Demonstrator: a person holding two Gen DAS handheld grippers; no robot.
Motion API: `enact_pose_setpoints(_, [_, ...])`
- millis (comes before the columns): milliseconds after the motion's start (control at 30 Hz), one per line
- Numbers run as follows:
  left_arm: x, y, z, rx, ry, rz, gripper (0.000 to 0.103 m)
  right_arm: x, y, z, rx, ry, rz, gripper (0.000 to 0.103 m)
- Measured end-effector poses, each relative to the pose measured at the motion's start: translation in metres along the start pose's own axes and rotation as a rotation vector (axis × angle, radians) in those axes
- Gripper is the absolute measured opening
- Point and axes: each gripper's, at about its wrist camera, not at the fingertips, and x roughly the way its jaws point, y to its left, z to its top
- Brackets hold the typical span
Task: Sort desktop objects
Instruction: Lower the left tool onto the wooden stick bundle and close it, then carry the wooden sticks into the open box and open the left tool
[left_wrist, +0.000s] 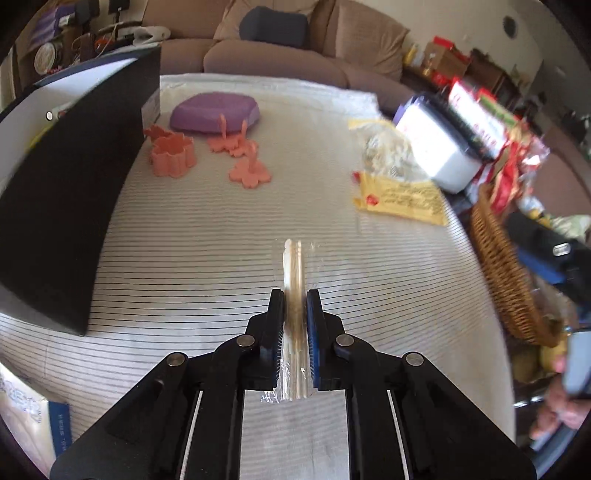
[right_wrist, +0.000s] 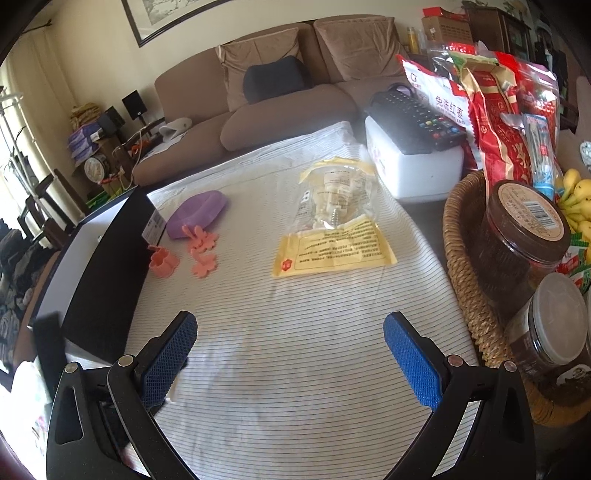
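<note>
- Chopsticks (left_wrist: 294, 280), pale pair in a clear wrapper: lying between the pads of the left claw (left_wrist: 295, 295), long axis running straight ahead along the fingers, far end projecting past the tips over the striped worktop (left_wrist: 221, 236).
- Left claw: closed nearly fully, pinching the wrapped pair; clearly the nearer hand.
- Right claw (right_wrist: 290, 325): spread wide, nothing between its pads, worktop beneath.
- Ahead-left of the left claw: black box (left_wrist: 66, 206), pink moulds (left_wrist: 173, 157), purple pad (left_wrist: 216, 112).
- Ahead-right: yellow packet (left_wrist: 402, 195), wicker basket (left_wrist: 506, 273).
- Judgement: carry leftward toward the box.
</note>
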Motion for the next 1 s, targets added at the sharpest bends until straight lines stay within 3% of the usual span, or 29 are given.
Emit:
enact_pose_setpoints(167, [-0.054, 0.012, 0.012, 0.001, -0.057, -0.049, 0.011, 0.002, 0.007, -0.001, -0.007, 0.006, 0.032, 0.103])
enact_pose_setpoints(333, [-0.109, 0.042, 0.045, -0.026, -0.107, -0.044, 0.011, 0.005, 0.019, -0.004, -0.032, 0.015, 0.044, 0.103])
enact_pose_setpoints(467, [-0.144, 0.083, 0.079, -0.057, -0.134, 0.016, 0.011, 0.008, 0.031, -0.005, -0.046, 0.016, 0.060, 0.103])
enact_pose_setpoints(600, [-0.165, 0.148, 0.113, -0.085, -0.148, 0.155, 0.011, 0.010, 0.044, -0.006, -0.062, 0.018, 0.082, 0.103])
enact_pose_setpoints(767, [-0.149, 0.217, 0.129, -0.119, -0.083, 0.265, 0.011, 0.015, 0.065, -0.002, -0.099, 0.020, 0.106, 0.103])
enact_pose_setpoints(867, [-0.120, 0.229, 0.132, -0.147, -0.012, 0.214, 0.011, 0.022, 0.078, 0.008, -0.106, 0.004, 0.122, 0.103])
enact_pose_setpoints(1000, [-0.073, 0.217, 0.134, -0.153, 0.078, 0.131, 0.011, 0.052, 0.095, 0.032, -0.127, 0.021, 0.123, 0.103])
